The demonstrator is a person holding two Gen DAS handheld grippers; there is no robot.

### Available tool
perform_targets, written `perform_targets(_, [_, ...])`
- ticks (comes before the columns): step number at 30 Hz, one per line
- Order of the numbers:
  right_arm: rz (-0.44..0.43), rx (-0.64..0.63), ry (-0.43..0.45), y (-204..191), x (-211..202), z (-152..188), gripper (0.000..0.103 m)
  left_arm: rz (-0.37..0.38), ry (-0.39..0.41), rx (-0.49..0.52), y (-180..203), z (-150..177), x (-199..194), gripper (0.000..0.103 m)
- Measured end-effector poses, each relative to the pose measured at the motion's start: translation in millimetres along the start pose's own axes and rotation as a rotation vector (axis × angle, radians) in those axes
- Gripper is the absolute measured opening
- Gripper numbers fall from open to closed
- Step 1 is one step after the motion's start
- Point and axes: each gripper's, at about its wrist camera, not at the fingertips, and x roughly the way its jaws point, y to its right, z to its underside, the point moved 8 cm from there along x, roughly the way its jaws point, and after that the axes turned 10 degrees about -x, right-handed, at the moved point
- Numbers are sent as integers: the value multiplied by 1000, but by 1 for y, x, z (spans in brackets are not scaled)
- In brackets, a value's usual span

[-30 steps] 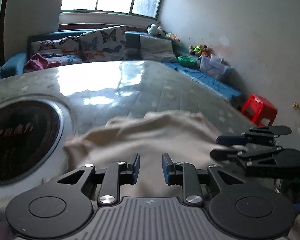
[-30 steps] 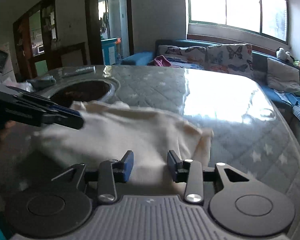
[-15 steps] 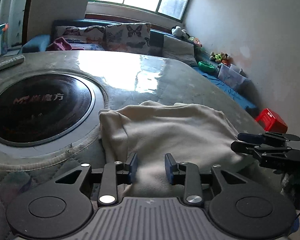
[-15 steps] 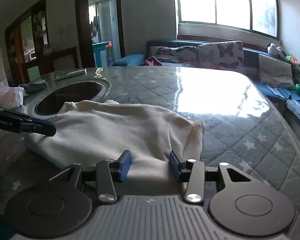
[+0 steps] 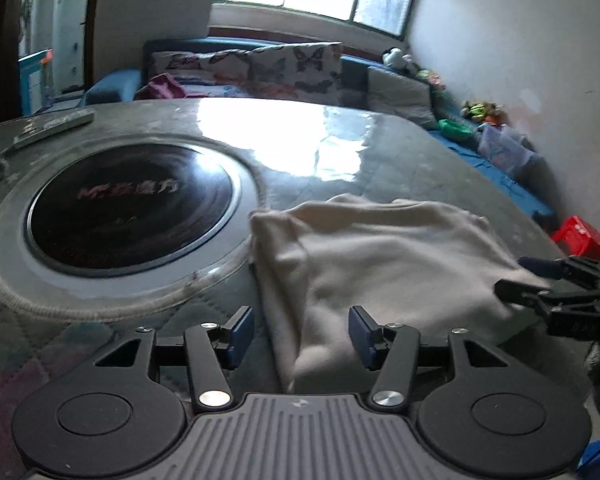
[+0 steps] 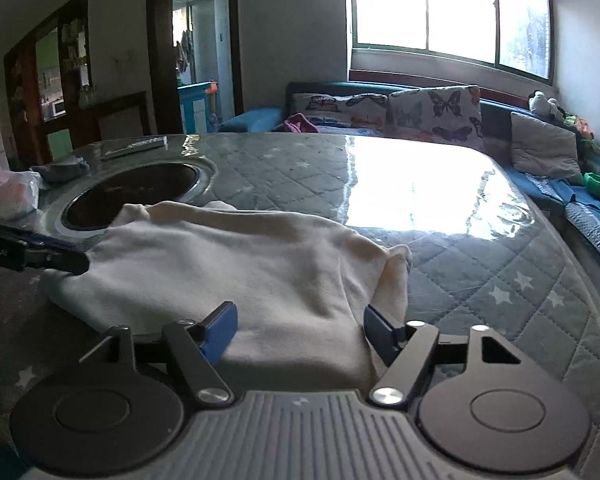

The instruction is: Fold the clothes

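A cream garment (image 5: 380, 256) lies folded in a low heap on the quilted grey table (image 5: 380, 152). My left gripper (image 5: 300, 330) sits at the heap's near left edge. Its jaws are opening, with the cloth edge between them and the blue pads off it. In the right wrist view the same garment (image 6: 240, 264) spreads ahead of my right gripper (image 6: 300, 328). Those jaws are also opening, standing wide around the near fold without pressing it. The right gripper (image 5: 512, 276) shows at the heap's right side, the left gripper (image 6: 78, 258) at its left.
A round black hob (image 5: 128, 208) is set into the table left of the garment. A remote (image 5: 56, 124) and a plastic bag (image 6: 8, 196) lie on the far left. A sofa with butterfly cushions (image 6: 432, 116) runs behind, and a red stool (image 5: 580, 236) stands on the right.
The jaws of both grippers have spread apart and let go of the cloth. The garment has settled flat on the table. The left view has swung left, showing more of the hob.
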Motion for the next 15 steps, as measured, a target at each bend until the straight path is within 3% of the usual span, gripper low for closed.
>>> perform_targets(3, [-2, -5, 34, -3, -9, -7, 76, -15, 5, 0, -2, 0, -4, 65])
perform_targets(6, [5, -39, 74, -9, -22, -16, 92, -27, 4, 1, -4, 0, -6, 69])
perform_targets(15, [-131, -184, 65, -56, -27, -38, 92, -69, 38, -33, -18, -11, -25, 90])
